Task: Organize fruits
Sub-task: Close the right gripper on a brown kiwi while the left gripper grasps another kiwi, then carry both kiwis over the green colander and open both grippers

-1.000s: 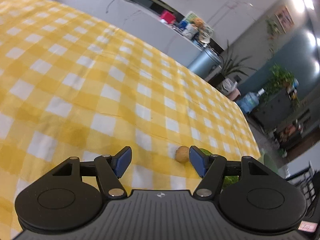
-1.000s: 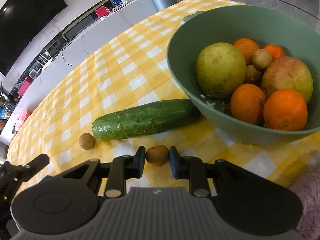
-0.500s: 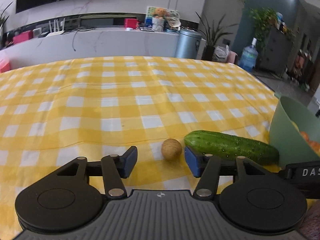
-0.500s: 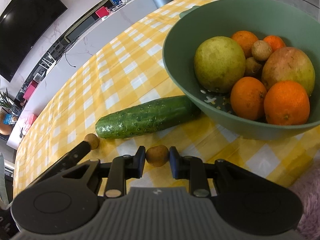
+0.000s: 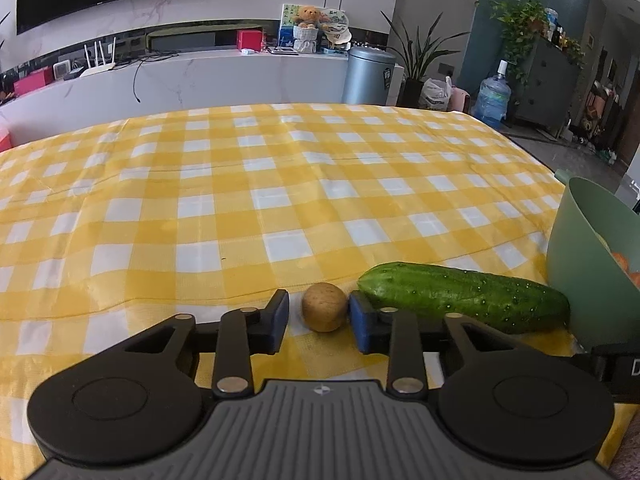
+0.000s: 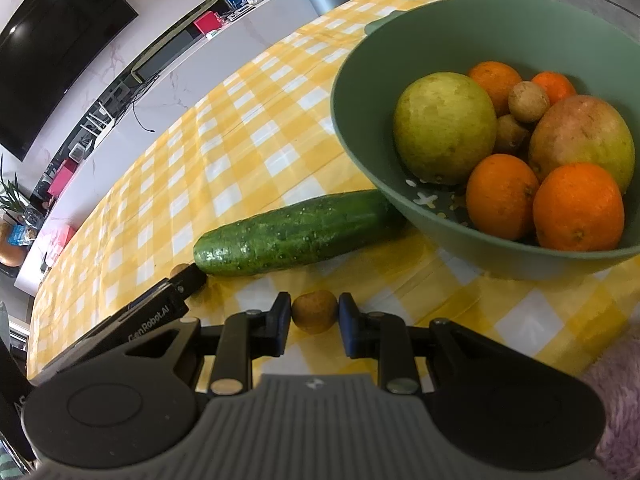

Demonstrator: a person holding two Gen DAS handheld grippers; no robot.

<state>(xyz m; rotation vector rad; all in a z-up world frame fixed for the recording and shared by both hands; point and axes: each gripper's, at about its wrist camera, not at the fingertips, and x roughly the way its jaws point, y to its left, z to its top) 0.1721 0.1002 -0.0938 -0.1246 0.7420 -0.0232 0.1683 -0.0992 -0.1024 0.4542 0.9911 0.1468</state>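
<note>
A table covered with a yellow-and-white checked cloth [image 5: 256,184] filled most of both views. On it, at the lower right of the left wrist view, a cucumber [image 5: 464,302] lay lengthwise, its right end against a green bowl [image 5: 576,280] at the frame's right edge. A small brown fruit [image 5: 324,307] rested just left of the cucumber's tip. Another small brown fruit [image 6: 315,311] showed at lower centre of the right wrist view.
</note>
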